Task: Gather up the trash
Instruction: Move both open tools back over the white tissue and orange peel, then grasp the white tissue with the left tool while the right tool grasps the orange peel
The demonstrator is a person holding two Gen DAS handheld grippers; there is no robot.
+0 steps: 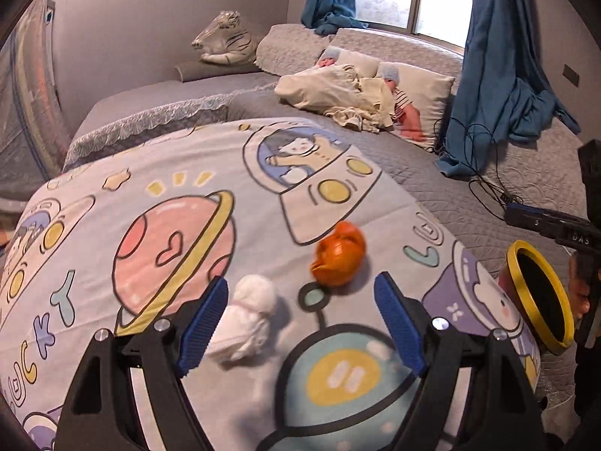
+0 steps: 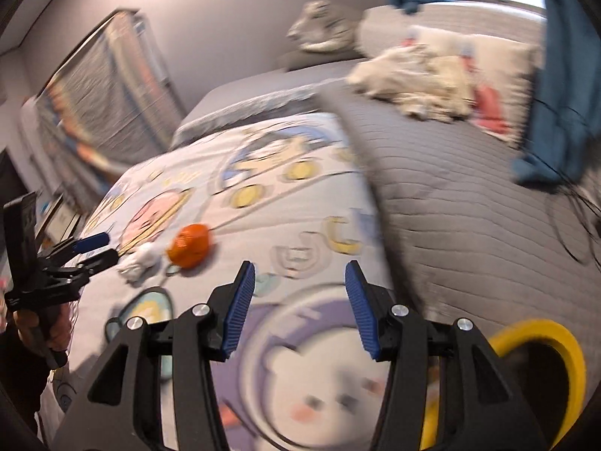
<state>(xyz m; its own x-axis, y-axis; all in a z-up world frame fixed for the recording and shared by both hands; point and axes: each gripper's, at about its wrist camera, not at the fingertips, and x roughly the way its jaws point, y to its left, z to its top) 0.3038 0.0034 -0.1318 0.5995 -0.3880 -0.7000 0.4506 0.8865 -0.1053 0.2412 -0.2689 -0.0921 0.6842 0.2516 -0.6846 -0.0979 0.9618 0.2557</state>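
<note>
A crumpled white tissue lies on the cartoon bedsheet, between my left gripper's open fingers and close to the left pad. An orange peel lies just beyond, near the right fingertip. My left gripper is open and empty; it also shows in the right wrist view beside the tissue and the peel. A yellow-rimmed bin stands at the bed's right edge. My right gripper is open and empty above the sheet, with the bin at its lower right.
A grey quilt covers the bed's right side, with black cables across it. Baby dolls under a cream blanket lie at the head of the bed. A plush tiger and blue curtains stand behind.
</note>
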